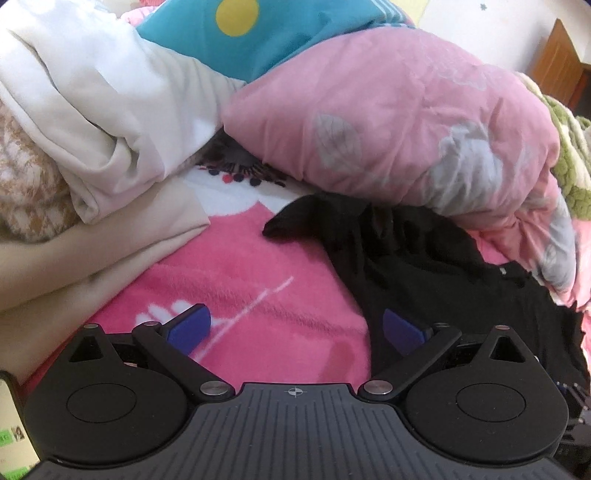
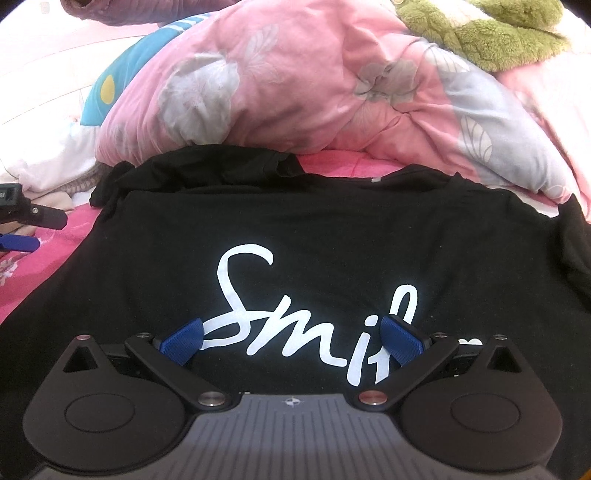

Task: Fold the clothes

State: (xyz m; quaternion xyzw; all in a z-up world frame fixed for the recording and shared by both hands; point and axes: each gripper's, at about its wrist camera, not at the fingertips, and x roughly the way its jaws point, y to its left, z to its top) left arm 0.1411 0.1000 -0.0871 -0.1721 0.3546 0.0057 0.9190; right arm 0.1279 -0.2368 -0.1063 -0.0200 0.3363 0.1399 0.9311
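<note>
In the left wrist view, a cream garment (image 1: 92, 107) is lying folded in a pile at the far left, on top of a beige cloth (image 1: 110, 236). The left tongs (image 1: 297, 328) are hovering released above the pink blanket (image 1: 236, 266) of the bed, with blue pads (image 1: 190, 326) spread wide and nothing between them. Just to the right, the black shirt (image 1: 424, 266) is lying on the blanket, its sleeve pointing left and its far edge touching the pink quilt (image 1: 388, 122).

In the right wrist view, the shirt (image 2: 332, 229) is lying spread flat, near side towards the camera, with white letters (image 2: 251, 314) on it. The right tongs (image 2: 291, 338) are hanging released just above the letters, gripping nothing. Far behind, the quilt (image 2: 295, 81) is heaped, and a green plush cloth (image 2: 491, 33) is lying at the far right.
</note>
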